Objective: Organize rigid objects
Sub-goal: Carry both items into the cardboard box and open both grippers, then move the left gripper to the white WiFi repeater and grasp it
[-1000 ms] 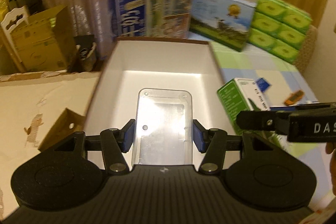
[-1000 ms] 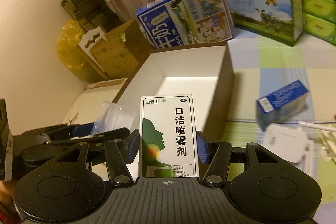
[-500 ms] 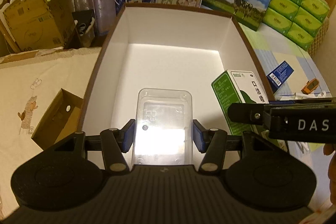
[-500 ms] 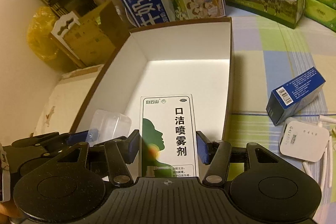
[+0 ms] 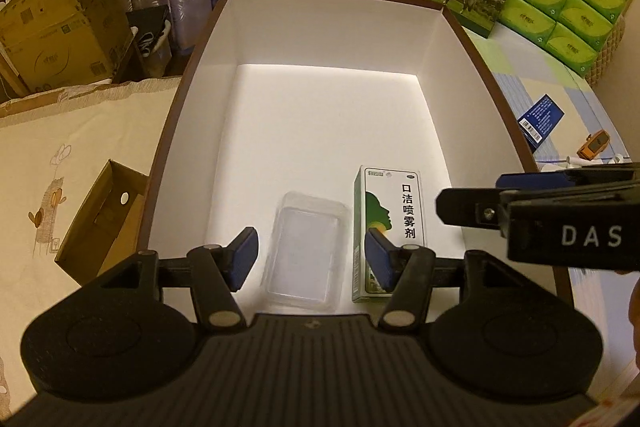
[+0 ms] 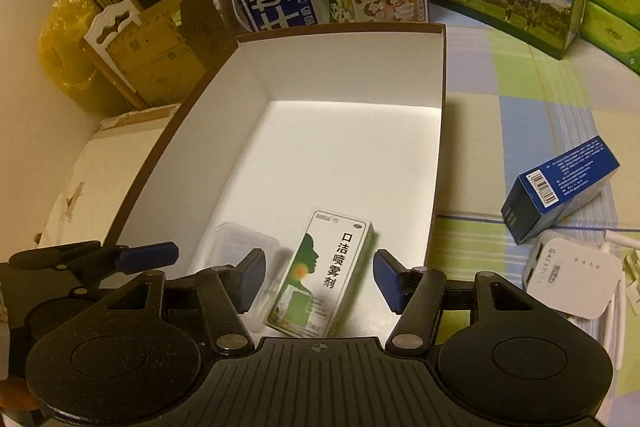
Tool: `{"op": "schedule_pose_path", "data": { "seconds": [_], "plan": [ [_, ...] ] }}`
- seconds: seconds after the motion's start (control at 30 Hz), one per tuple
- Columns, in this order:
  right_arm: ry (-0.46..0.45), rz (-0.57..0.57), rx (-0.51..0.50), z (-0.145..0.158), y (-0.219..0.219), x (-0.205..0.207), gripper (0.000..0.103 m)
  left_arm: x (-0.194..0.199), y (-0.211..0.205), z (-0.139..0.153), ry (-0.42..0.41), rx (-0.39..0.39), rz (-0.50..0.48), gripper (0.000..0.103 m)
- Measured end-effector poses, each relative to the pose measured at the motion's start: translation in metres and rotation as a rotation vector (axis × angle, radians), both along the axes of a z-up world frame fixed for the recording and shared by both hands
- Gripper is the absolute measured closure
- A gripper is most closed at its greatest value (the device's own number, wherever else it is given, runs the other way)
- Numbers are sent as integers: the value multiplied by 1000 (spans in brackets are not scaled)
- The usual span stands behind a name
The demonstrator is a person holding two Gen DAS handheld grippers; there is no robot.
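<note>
Inside a large white box [image 5: 328, 39] with a brown rim, a clear plastic case [image 5: 306, 251] lies flat on the floor near the front wall, the green-and-white spray carton [image 5: 394, 223] just beside it on the right. The left tool [image 5: 310, 259] hovers above the case, its jaws just opened and touching nothing; the right tool [image 6: 318, 279] has likewise just released the carton. Farther right, on the checked cloth outside the box, rests a blue carton [image 6: 560, 187] and a white adapter [image 6: 572, 277].

One white box [image 5: 200, 75] holds two things: one clear tray [image 5: 306, 251], one green carton [image 5: 390, 227].
</note>
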State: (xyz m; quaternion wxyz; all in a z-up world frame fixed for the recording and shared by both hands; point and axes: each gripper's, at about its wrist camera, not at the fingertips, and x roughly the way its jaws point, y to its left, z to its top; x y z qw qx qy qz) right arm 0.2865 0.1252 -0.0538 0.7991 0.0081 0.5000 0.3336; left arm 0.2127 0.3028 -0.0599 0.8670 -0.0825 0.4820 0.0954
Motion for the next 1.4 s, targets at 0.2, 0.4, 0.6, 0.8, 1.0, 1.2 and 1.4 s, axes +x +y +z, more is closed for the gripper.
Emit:
{"op": "schedule_pose_path", "data": {
  "seconds": [0.2,0.4,0.6,0.8,1.0,1.2,1.4],
  "plan": [
    [-7,4,0,1,-4,-3,46,-2,1,3,-4,5,5,49],
    [-15,13,10,5,-7,-7,46,-8,-3,7,-12,6,8,49],
    [-24,22,25,10,-12,-13,46,-15,-7,14,-26,10,13,49],
    [-38,42,48,17,-18,-22,46,-25,-12,21,-41,8,20,49],
    [-56,66,66,25,-29,-32,46,-34,-23,29,-51,10,15,49],
    [-65,76,81,31,-41,-38,46,-40,-34,38,-68,16,12,49],
    [-73,83,91,36,-55,-44,46,-46,-48,45,-82,20,7,49]
  ]
}}
